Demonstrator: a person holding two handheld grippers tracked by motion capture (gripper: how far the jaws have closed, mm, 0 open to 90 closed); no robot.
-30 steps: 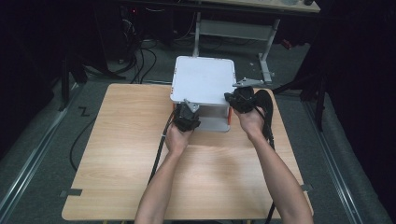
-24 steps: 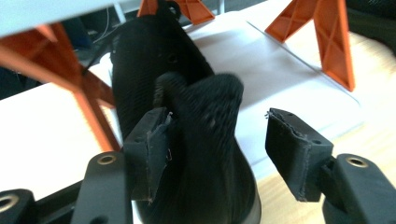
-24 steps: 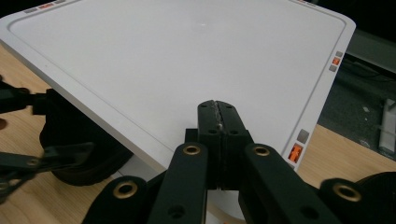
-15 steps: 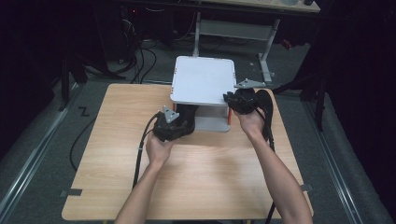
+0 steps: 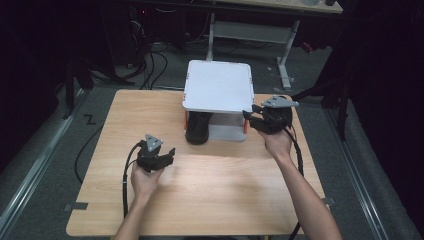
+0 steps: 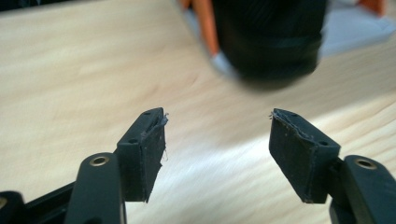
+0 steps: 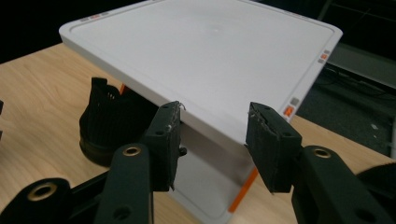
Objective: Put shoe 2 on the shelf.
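Now the left gripper (image 5: 161, 156) sits in the lower left-centre of the high view, well back from the white two-tier plastic rack with orange corner posts (image 5: 218, 89), whereas a second ago it was up against the rack's front left, beside the black ribbed cylindrical object (image 5: 198, 129) on the lower tier. Its jaws have just been opening and stand wide, with nothing between them — in the left gripper view bare wood shows between the two pads and the black object (image 6: 271, 42) lies blurred at the top of the frame, well apart from the tips.

The right gripper (image 5: 256, 118) has shifted only slightly and is at the rack's right front corner, right of centre in the high view. A second ago its jaws were clamped at that corner; they have just been opening and now stand apart. In the right gripper view the front edge of the white top shelf (image 7: 205, 56) lies between the pads, though whether either pad touches it cannot be told.

The black object stands under the left half of the shelf, partly past the lower tier's front edge.

The light wooden table (image 5: 210, 200) has broad bare room across the whole lower half of the high view and along its left side; the rack occupies the upper centre, its back overhanging the table's far edge.
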